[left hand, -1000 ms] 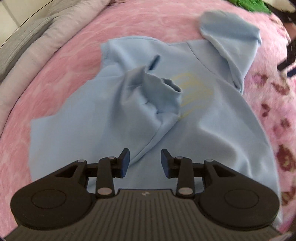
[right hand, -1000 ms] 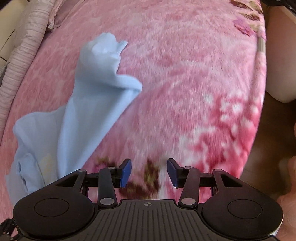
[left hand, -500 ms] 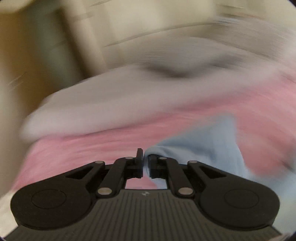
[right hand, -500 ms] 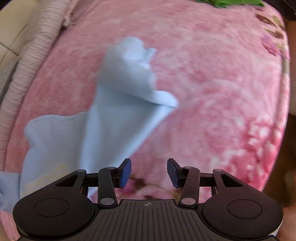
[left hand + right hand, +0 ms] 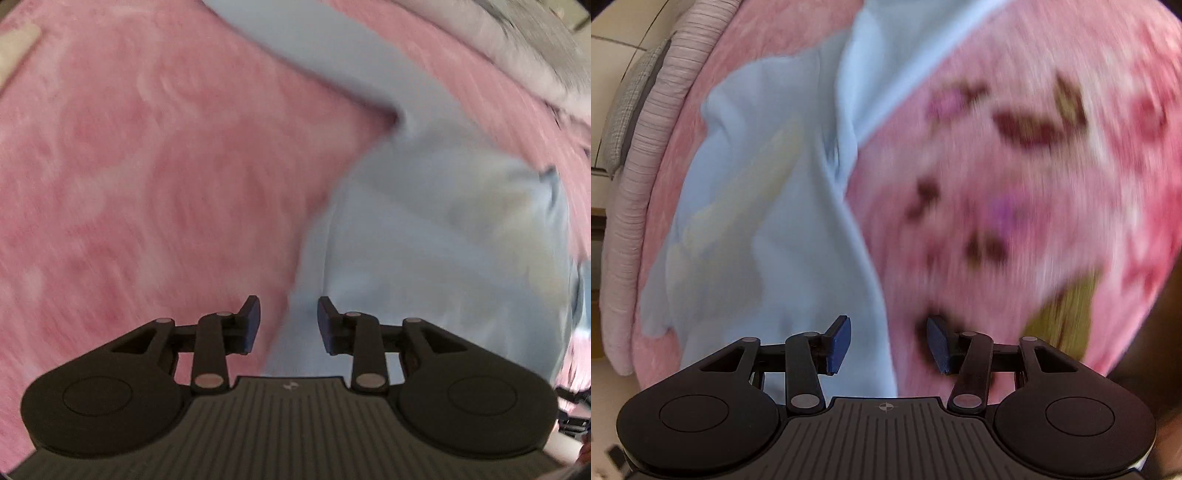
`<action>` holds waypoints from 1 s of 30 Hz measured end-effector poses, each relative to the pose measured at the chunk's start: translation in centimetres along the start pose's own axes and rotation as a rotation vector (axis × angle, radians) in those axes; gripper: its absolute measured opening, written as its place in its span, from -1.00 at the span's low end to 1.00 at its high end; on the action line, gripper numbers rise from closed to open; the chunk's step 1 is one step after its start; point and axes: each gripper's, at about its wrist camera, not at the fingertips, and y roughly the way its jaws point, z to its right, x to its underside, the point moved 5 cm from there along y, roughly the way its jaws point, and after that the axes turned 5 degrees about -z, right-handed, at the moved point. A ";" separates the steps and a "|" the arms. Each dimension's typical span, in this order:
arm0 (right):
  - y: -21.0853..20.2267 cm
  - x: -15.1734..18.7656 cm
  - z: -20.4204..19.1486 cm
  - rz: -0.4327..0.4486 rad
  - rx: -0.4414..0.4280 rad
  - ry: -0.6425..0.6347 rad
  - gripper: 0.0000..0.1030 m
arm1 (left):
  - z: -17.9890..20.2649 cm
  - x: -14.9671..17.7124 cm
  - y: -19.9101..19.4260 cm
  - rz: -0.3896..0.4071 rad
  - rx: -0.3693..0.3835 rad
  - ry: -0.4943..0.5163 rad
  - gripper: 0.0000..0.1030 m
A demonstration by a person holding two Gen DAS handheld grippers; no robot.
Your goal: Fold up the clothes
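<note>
Where half a second ago my left gripper [image 5: 288,321] was pinched shut on a fold of cloth and aimed up toward the wall, its jaws now stand wide apart with nothing between them, and the camera looks down at the bed. The light blue shirt [image 5: 443,229] lies spread on the pink fleece blanket [image 5: 147,166], filling the right half of the left wrist view, one long part of it running away toward the top. Its near edge passes under the gap between the jaws; I cannot tell whether they touch it. Grey bedding [image 5: 535,48] shows along the upper right edge.

My right gripper [image 5: 888,341] is open as it was before, holding nothing. Compared with the earlier view it sits much nearer the shirt [image 5: 768,206], which now covers the left half of that picture, a faint pale yellow print visible on the cloth. The shirt's right edge runs down between the jaws, with the left one over blue cloth and the right one over the blanket's dark flower pattern [image 5: 1015,206]. A ribbed pale pink cover [image 5: 639,206] borders the bed on the left. Both views are smeared by motion.
</note>
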 end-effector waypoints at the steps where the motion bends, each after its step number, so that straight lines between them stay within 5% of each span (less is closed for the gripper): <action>1: -0.1 1.2 0.2 -0.003 -0.011 0.020 -0.04 | 0.0 0.6 0.4 0.000 0.011 -0.004 -0.42; 7: -0.5 6.5 -0.4 -0.012 0.005 -0.106 -0.03 | 0.0 -0.9 1.1 0.012 0.044 0.007 -0.23; 10: -0.8 6.2 -0.8 0.036 -0.027 -0.103 -0.03 | 0.4 -1.4 1.6 0.028 0.072 -0.005 -0.10; 11: -1.0 6.0 -1.0 0.054 -0.041 -0.101 -0.03 | 0.7 -1.6 1.6 0.033 0.078 -0.004 -0.12; 12: -1.2 5.8 -1.1 0.072 -0.055 -0.099 -0.05 | 1.0 -1.7 1.6 0.037 0.090 0.000 -0.50; 13: -1.4 5.6 -1.3 0.090 -0.070 -0.098 -0.59 | 1.2 -1.8 1.3 0.037 0.110 0.009 -0.84; 14: -1.5 5.4 -1.5 0.108 -0.084 -0.096 -0.96 | 1.5 -1.8 1.1 0.037 0.130 0.018 -0.84; 17: -2.1 4.8 -2.0 0.162 -0.126 -0.090 -0.94 | 1.8 -1.3 -0.8 0.043 0.193 0.002 -0.87; 20: -7.8 1.9 -4.4 0.302 -0.140 -0.259 -0.95 | 2.5 1.0 -3.0 0.026 0.286 -0.029 -0.87; 24: -14.5 -0.6 -4.9 0.387 -0.027 -0.510 -0.95 | 6.6 8.8 -3.8 -0.052 0.404 -0.083 -0.87; 27: -13.9 -1.1 -1.5 0.195 0.136 -0.539 -0.93 | 10.1 14.8 -1.4 -0.177 0.333 -0.076 -0.89; 30: -11.3 -2.9 3.6 -0.021 0.281 -0.435 -0.44 | 12.3 18.8 0.7 -0.314 0.197 -0.045 -0.87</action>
